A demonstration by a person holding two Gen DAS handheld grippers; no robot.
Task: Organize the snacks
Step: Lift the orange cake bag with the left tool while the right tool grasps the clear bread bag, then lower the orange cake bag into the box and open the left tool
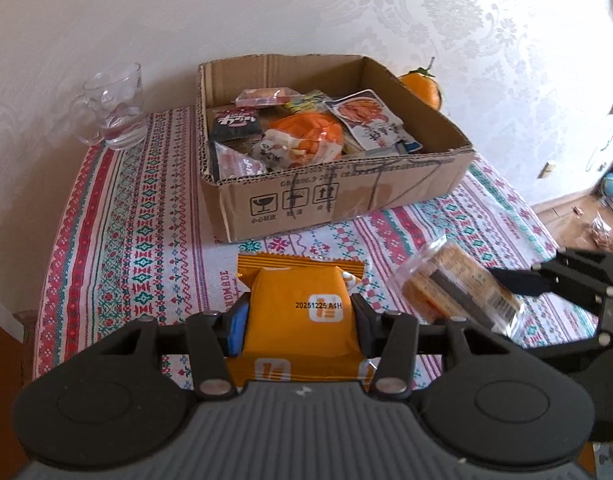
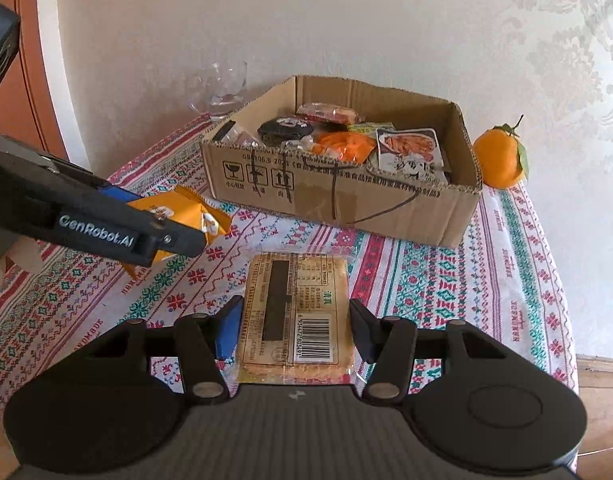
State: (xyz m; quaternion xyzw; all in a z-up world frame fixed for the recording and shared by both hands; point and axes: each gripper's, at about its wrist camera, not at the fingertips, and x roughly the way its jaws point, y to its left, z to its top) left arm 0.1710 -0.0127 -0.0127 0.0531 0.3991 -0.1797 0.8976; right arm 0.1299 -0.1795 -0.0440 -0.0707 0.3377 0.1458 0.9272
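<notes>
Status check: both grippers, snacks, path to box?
Left hand-held gripper shut on orange packet. Right hand-held gripper shut on cracker pack. Cardboard box ahead, nothing between.

Open-topped cardboard box [image 2: 338,196] — already heaped with packets [image 1: 306,128] — stands across the tablecloth [image 1: 126,240]; a bare strip lies before its near wall. Flanking obstacles: glass mug [image 1: 114,108] beyond its left side, orange [image 2: 500,156] just beside its right corner — wall close behind.

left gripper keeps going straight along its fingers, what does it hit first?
Most likely the cardboard box: its near wall lies dead ahead of the left gripper, which is shut on the orange snack packet. That packet's front edge would touch first. Height above the tablecloth is unclear, so it might clear the rim.
</notes>
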